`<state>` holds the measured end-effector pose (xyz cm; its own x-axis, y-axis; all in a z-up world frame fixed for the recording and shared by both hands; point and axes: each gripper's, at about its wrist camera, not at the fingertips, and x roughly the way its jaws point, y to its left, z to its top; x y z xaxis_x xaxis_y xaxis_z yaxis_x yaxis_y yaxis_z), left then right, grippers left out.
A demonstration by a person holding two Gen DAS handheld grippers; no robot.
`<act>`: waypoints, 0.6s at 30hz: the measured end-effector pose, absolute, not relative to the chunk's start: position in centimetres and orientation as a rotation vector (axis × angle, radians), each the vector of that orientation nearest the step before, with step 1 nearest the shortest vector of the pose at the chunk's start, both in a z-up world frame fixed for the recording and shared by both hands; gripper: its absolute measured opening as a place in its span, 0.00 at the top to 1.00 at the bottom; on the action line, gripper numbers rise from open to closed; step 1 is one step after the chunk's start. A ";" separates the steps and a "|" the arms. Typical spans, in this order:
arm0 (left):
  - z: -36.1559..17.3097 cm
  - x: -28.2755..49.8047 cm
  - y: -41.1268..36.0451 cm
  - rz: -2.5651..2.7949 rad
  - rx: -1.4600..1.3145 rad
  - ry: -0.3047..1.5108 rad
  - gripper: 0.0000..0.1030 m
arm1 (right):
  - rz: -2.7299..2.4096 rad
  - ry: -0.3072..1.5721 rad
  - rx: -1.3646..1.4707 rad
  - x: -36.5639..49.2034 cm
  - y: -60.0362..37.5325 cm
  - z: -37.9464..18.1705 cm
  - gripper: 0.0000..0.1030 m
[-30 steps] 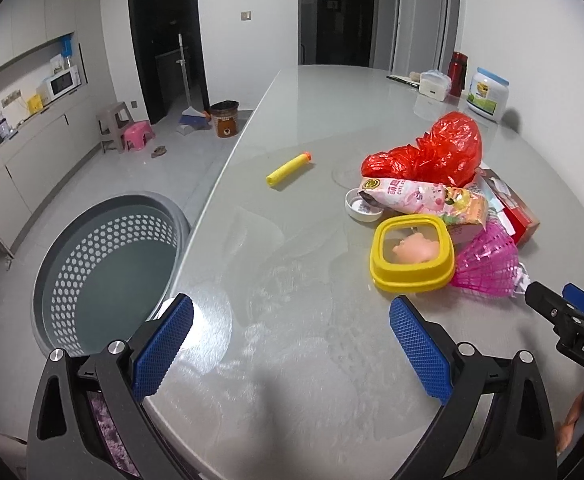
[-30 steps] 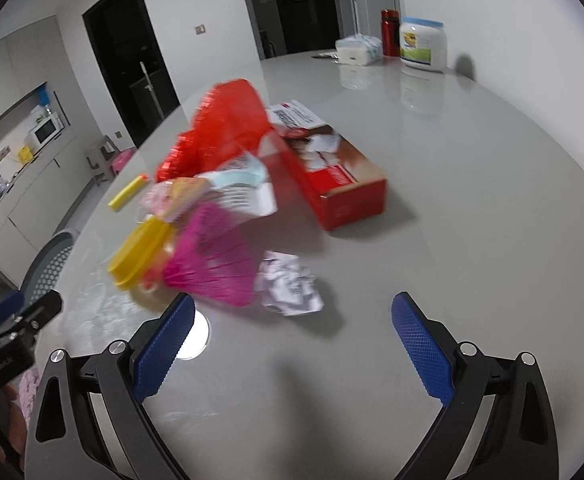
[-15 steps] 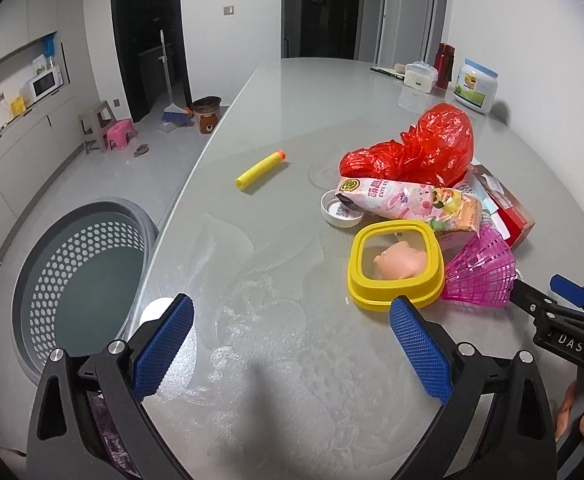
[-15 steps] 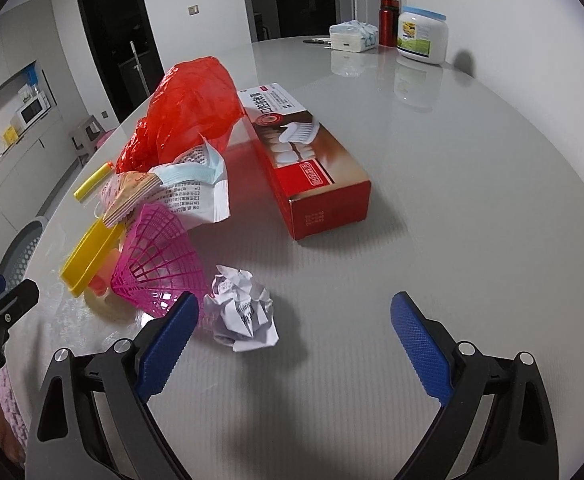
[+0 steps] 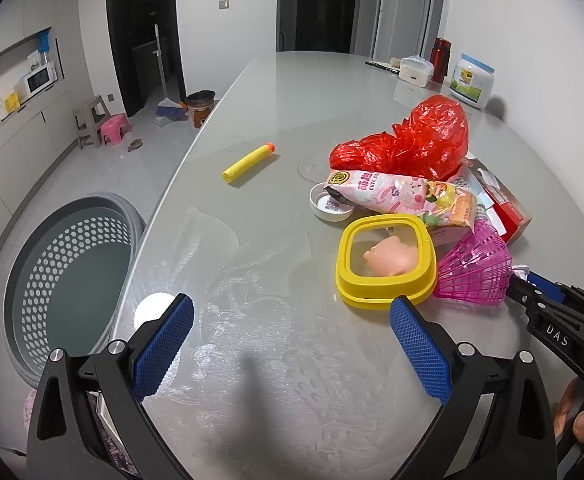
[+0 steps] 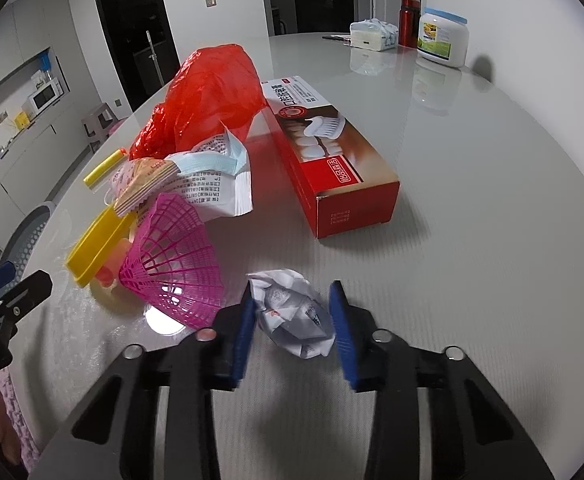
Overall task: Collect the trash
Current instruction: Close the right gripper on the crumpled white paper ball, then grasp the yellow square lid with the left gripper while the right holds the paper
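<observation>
A crumpled white paper ball (image 6: 292, 314) lies on the grey table (image 6: 472, 200), and my right gripper (image 6: 294, 320) is shut on it, blue pads on both sides. Behind it lie a pink mesh cone (image 6: 172, 264), a yellow lid (image 6: 100, 240), a white wrapper (image 6: 212, 184), a red plastic bag (image 6: 208, 92) and a red box (image 6: 332, 160). My left gripper (image 5: 292, 344) is open and empty above bare table, near the yellow lid (image 5: 386, 264). A grey perforated bin (image 5: 68, 280) stands on the floor left of the table.
A yellow foam dart (image 5: 248, 164), a white cap (image 5: 330, 208) and a pink snack packet (image 5: 400, 196) lie on the table. A white tub (image 6: 444, 36), a red flask (image 6: 408, 20) and a wipes pack (image 6: 372, 34) stand at the far end.
My right gripper moved forward and closed its jaws around the paper ball. My left gripper drifted slightly toward the table and stayed open.
</observation>
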<state>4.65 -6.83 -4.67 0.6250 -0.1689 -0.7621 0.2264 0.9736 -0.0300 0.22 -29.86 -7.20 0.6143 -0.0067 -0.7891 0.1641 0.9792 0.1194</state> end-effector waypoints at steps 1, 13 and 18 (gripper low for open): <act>-4.6 4.6 -6.9 -0.229 0.069 0.866 0.06 | -0.095 0.901 0.194 0.2 -30.0 -7.1 0.69; -4.4 5.0 -8.1 -0.288 0.058 0.880 0.06 | -0.037 0.827 0.277 -0.6 -31.0 -6.5 0.72; -4.3 6.0 -8.6 -0.324 0.026 0.909 0.06 | -0.015 0.802 0.309 -0.9 -31.4 -6.5 0.72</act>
